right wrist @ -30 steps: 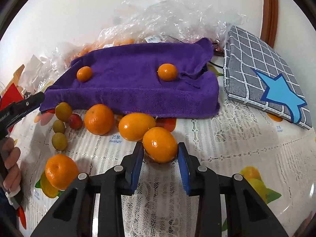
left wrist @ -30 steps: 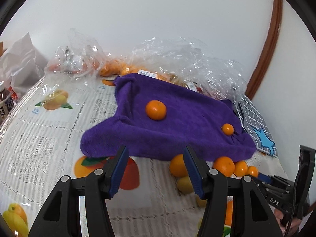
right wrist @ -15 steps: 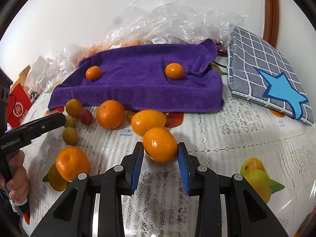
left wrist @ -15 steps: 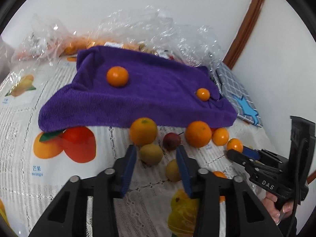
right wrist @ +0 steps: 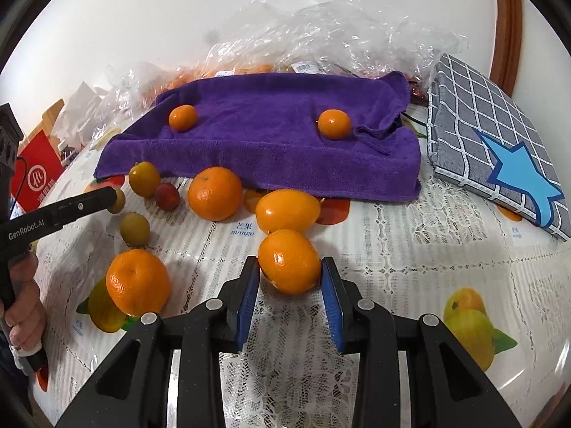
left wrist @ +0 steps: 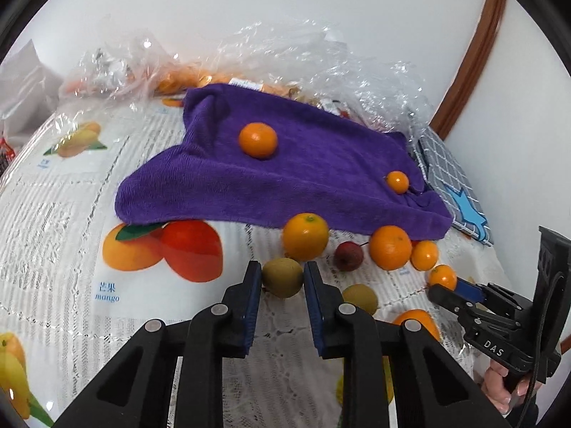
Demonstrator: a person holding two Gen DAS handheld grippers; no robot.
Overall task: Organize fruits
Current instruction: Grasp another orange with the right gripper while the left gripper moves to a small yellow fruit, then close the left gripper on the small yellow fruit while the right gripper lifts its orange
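My left gripper [left wrist: 282, 278] is shut on a small green-brown fruit [left wrist: 282, 277] just above the tablecloth. My right gripper [right wrist: 289, 264] is shut on an orange [right wrist: 289, 262]. A purple towel [left wrist: 303, 174] lies behind with two oranges on it, one large [left wrist: 257, 139] and one small [left wrist: 397, 182]. Loose fruit lies in front of the towel: oranges [left wrist: 305, 236] [left wrist: 389, 247], a red fruit [left wrist: 348, 256] and another green fruit [left wrist: 359, 299]. In the right wrist view the towel [right wrist: 278, 135] carries two oranges [right wrist: 182, 117] [right wrist: 334, 124], and the left gripper [right wrist: 107, 196] shows at the left.
Crumpled clear plastic bags [left wrist: 321, 57] with more fruit lie behind the towel by the wall. A grey checked cushion with a blue star [right wrist: 499, 142] lies to the right. A red box [right wrist: 35, 178] stands at the far left. The fruit-print tablecloth [right wrist: 410, 235] covers the table.
My left gripper moved forward to the loose fruit and closed on the green-brown fruit. My right gripper stayed shut on its orange and shifted slightly.
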